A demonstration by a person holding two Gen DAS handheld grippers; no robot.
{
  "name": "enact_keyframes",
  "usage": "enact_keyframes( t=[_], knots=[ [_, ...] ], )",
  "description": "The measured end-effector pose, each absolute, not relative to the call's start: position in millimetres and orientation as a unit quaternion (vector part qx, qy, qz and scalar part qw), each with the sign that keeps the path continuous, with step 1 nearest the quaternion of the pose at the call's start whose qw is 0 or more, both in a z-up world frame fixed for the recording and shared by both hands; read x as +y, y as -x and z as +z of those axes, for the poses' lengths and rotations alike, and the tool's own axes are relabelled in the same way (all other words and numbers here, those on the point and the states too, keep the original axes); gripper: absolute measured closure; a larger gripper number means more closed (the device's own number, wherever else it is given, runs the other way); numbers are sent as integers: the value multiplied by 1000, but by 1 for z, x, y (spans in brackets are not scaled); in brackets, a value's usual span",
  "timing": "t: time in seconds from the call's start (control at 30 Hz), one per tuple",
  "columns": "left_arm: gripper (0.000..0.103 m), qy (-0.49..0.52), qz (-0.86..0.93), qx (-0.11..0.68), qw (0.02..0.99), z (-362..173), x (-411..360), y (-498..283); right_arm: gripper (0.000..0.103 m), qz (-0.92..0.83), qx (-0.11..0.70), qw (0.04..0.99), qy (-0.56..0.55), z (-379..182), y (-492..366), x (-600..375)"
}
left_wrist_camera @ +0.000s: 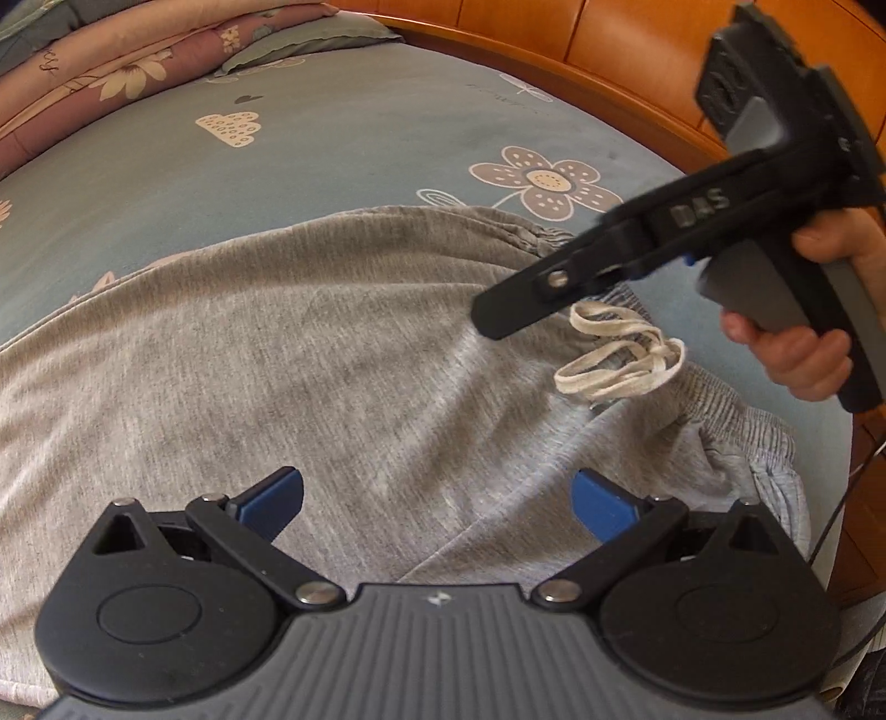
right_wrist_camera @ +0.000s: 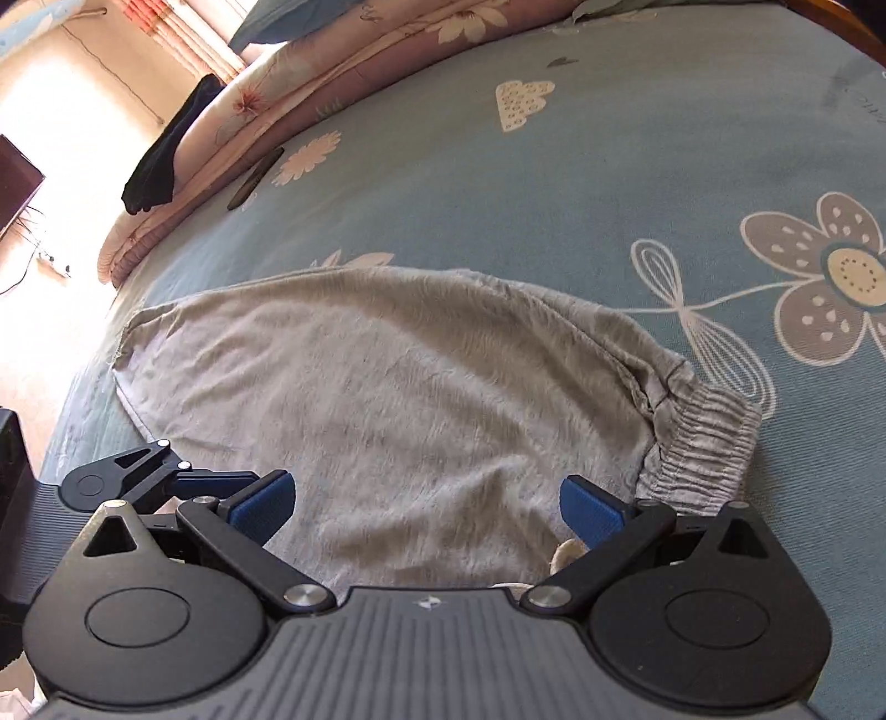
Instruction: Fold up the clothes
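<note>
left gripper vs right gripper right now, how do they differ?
The left gripper sits over the plain grey body of the shorts; the right gripper sits at the waistband, beside the drawstring. In the left wrist view the right gripper points down at the cloth from the side, with the hand on its handle visible; the left gripper shows only edge-on in the right wrist view. Shared: both open, holding nothing.

I read one clear mark: raised letters "DAS" on the black body of the right gripper (left_wrist_camera: 487, 318), seen from the left wrist camera. Faint cursive script stood on the blue bedsheet (left_wrist_camera: 387, 127) near the wooden bed frame (left_wrist_camera: 609, 50), and more on the folded floral quilt (left_wrist_camera: 111, 72), both too small for me to read.
</note>
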State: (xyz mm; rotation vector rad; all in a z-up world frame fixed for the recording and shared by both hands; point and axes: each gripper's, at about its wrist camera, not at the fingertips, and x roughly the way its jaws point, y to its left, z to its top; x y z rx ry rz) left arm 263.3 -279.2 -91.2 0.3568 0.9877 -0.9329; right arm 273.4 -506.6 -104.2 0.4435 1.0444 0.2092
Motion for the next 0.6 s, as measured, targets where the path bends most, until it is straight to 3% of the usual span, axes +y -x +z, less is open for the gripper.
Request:
enact_keyframes(
  t=[0.17,0.37,0.6],
  knots=[
    [1,-178,-449,487,728,-116,-285,-255,1,90,504,832,-215,-103,-281,-514],
    [1,-216,-470,462,721,-110,-285,-251,1,68,502,854,-122,-53,-261,-551],
    [1,-179,-462,494,715,-114,-282,-266,1,-58,524,850,-15,-17,-245,-643]
  ],
)
